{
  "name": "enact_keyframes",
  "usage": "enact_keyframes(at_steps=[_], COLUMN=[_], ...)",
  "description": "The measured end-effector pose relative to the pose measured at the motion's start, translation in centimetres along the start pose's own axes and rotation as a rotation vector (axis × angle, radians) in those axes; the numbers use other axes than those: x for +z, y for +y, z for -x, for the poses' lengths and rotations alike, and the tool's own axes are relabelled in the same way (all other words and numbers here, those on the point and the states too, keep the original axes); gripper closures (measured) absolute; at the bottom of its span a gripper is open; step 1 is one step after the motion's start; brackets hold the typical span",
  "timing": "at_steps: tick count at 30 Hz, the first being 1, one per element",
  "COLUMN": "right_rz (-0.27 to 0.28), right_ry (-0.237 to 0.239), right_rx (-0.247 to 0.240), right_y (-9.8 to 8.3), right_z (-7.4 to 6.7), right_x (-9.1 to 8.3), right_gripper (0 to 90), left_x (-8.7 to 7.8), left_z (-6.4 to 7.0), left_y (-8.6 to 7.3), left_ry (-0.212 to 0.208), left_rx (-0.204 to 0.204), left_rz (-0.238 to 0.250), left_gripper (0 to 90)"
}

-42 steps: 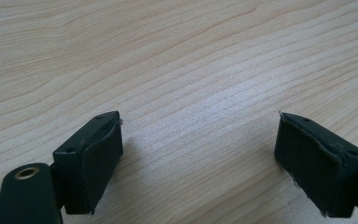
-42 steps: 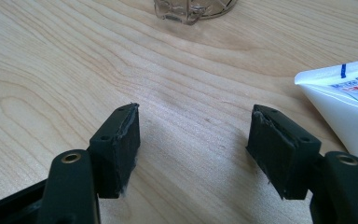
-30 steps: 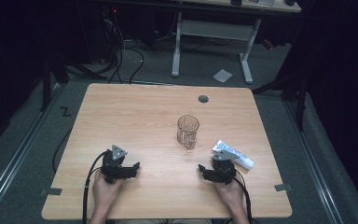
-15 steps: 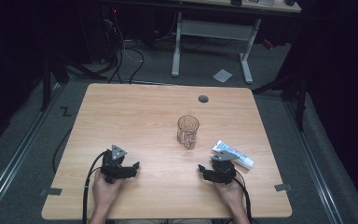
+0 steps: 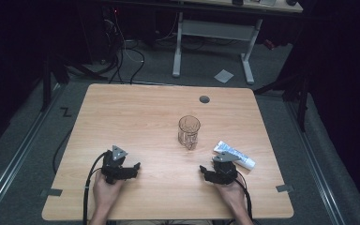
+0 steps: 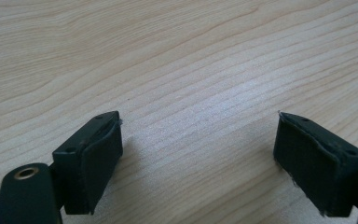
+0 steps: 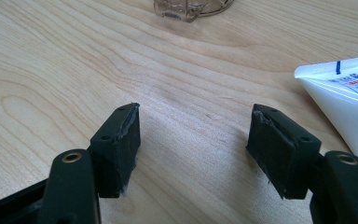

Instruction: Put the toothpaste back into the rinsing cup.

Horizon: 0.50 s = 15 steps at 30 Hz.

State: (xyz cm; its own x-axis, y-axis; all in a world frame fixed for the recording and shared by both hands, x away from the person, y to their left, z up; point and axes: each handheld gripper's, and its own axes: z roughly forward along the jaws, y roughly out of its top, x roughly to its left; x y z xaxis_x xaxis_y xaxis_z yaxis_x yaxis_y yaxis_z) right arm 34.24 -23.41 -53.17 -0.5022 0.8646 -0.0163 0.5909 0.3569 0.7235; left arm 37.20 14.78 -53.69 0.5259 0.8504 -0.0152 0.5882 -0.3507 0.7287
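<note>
White tube (image 5: pixel 235 155) with blue print is lying flat near the right edge of the table (image 5: pixel 136 112), just beside the right gripper (image 5: pixel 214 172). Clear glass (image 5: pixel 189 131) is standing upright near the table's middle. Right gripper is resting low, its jaws having just been closing a little yet standing apart, nothing between them. Left gripper (image 5: pixel 129 169) is resting near the front edge, jaws apart and empty. Step judged: readying to pick; next move calls for swinging the right jaws astride the tube.
</note>
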Motion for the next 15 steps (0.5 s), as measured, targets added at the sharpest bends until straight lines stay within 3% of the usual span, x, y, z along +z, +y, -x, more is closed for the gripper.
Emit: enact_keyframes(at_steps=[6, 15], right_rz=[0.01, 0.073], right_ry=[0.001, -0.004], right_rx=[0.026, 0.083], right_y=[0.3, -0.2], right_z=[-0.2, 0.4], right_x=[-0.1, -1.7], right_gripper=[38.1, 40.4], left_x=[0.0, 0.0], left_z=[0.0, 0.0], left_y=[0.0, 0.0], left_ry=[0.001, 0.0], left_rx=[0.0, -0.001], left_rz=[0.0, 0.0], left_gripper=[15.7, 15.7])
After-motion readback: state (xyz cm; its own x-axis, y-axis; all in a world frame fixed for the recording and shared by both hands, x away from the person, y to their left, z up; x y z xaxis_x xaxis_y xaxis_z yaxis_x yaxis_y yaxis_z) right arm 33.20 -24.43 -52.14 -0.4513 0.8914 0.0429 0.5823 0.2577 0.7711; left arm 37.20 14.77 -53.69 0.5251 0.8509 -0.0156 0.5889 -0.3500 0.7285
